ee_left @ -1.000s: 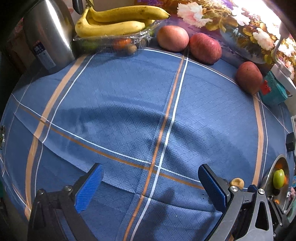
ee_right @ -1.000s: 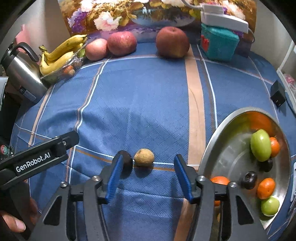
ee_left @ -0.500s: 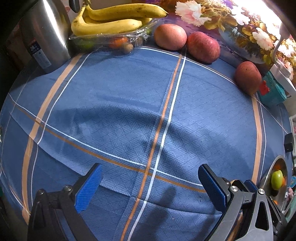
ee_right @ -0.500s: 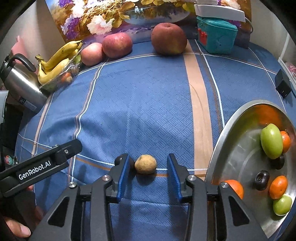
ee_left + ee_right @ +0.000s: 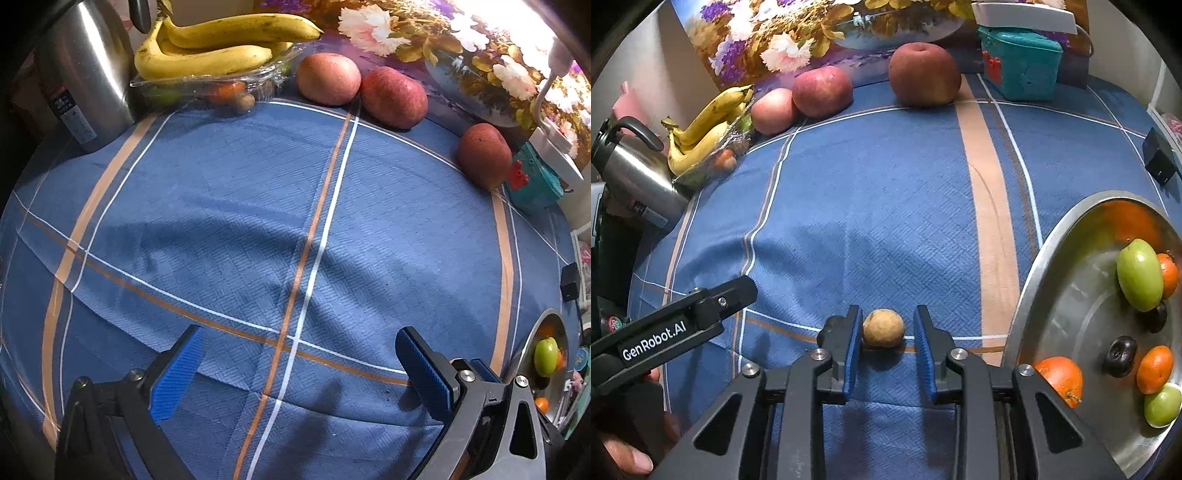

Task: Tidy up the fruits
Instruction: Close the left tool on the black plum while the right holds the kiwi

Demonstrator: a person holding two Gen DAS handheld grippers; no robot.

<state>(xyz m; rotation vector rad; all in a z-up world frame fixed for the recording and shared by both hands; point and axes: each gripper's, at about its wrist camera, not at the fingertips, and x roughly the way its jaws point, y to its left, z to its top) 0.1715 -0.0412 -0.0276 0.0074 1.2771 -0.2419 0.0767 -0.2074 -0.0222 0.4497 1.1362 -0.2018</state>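
2 grippers over a blue striped cloth (image 5: 229, 206) on the worktop. The right gripper (image 5: 888, 332) is pointed steeply down at a small tan round fruit (image 5: 883, 328) sitting on the cloth right between its blue pads. The left-hand pad touches it, while there looks to be a sliver of a gap on the other side, so it's pretty much clenched down around that fruit. The left gripper (image 5: 295, 365) hangs released, pads spread wide with nothing but cloth between them.

Just right of the tan fruit is a steel bowl (image 5: 1067, 306), already carrying 2 green fruits, a few small oranges and a couple of dark ones. The tan fruit is still outside it, near the rim.

Along the far edge of the worktop: 3 red apples, 2 touching each other (image 5: 393, 96) and 1 off on its own (image 5: 482, 155) next to a teal box (image 5: 1021, 66). A bunch of bananas (image 5: 218, 48) lies on top of a clear plastic tray with more little fruit in it, and a steel kettle (image 5: 86, 74) stands beside that. Flower painting behind it all
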